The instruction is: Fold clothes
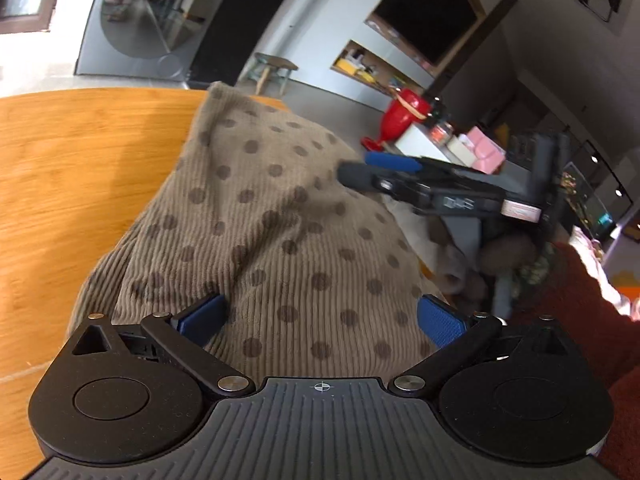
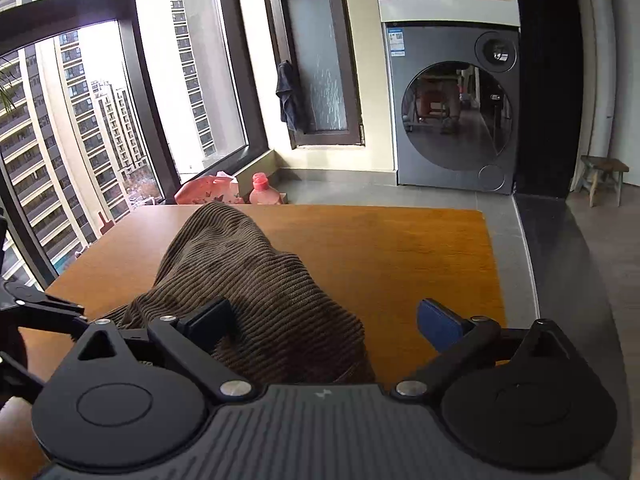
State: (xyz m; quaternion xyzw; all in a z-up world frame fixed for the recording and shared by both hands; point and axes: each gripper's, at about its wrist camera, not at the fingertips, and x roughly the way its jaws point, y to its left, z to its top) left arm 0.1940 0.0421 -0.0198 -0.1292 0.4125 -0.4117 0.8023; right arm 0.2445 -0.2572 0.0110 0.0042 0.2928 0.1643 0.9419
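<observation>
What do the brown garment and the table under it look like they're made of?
Garment: seemingly corduroy or a ribbed plush, matte and soft. Fine parallel ridges run along it, with darker printed dots in the left wrist view. Table: looks like wood or a wood-look laminate, orange-brown, smooth with a slight sheen. Straight grain streaks show, but solid or veneer cannot be told.

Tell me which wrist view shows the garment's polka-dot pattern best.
The left wrist view: the brown ribbed garment fills the middle of the frame, well lit, with its darker dots plain. In the right wrist view the same garment is darker and bunched on the wooden table; only the ribbing shows, no clear dots.
</observation>
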